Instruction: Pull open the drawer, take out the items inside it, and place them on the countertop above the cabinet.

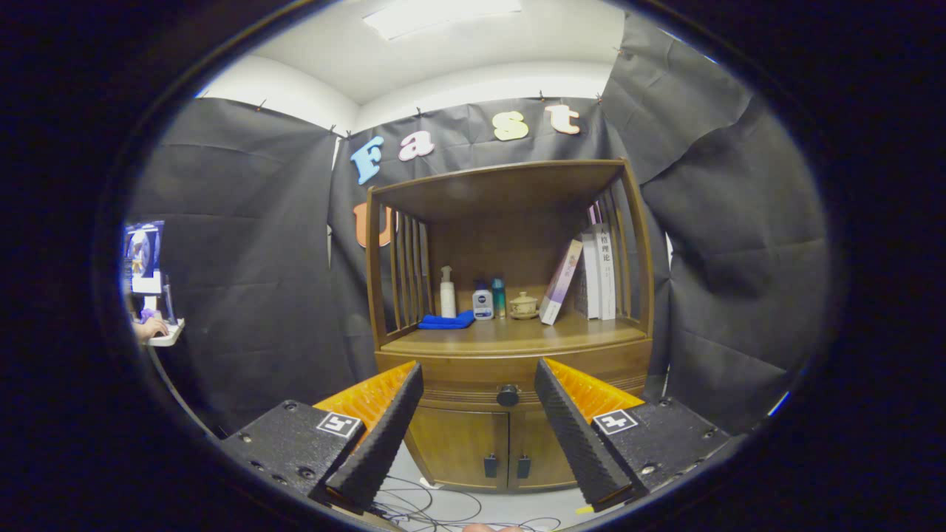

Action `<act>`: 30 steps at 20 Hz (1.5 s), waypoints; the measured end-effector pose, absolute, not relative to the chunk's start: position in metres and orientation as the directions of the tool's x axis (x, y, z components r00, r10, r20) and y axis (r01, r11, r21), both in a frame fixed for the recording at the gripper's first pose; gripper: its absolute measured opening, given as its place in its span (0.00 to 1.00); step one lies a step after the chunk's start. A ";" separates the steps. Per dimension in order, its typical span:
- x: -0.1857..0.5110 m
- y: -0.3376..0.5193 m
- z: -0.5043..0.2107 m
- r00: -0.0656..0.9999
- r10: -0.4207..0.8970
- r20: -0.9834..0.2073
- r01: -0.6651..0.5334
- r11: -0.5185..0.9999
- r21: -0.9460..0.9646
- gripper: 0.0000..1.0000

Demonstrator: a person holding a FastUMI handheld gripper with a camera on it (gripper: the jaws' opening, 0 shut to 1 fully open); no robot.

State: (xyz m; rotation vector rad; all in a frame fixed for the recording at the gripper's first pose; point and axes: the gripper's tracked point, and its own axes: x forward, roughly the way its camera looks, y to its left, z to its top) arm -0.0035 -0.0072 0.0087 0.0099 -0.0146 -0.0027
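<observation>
A brown wooden cabinet (510,347) stands ahead against the booth wall. Its drawer (451,374) is closed, and the dark round knob (508,395) sits in the gap between my fingers, some way beyond the tips. My gripper (478,374) is open, holding nothing. The countertop (517,336) above the drawer carries a folded blue cloth (446,321), a white pump bottle (448,292), a small blue-and-white bottle (482,302), a teal bottle (499,297), a small lidded pot (523,306) and leaning books (584,277). The drawer's contents are hidden.
Two lower cabinet doors (484,447) with dark handles sit under the drawer. Loose cables (436,510) lie on the floor in front. A person's hand (151,327) rests on a small white stand with a screen far to the left. Slatted sides and a roof enclose the countertop.
</observation>
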 end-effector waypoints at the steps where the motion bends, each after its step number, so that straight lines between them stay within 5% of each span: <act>1: -0.002 -0.008 0.009 1.000 -0.002 0.014 0.002 1.000 0.010 0.99; 11: 0.024 -0.005 -0.004 1.000 0.003 -0.008 -0.003 1.000 0.007 0.99; 30: 0.214 -0.066 -0.125 0.976 -0.117 -0.182 0.112 0.993 -0.038 0.99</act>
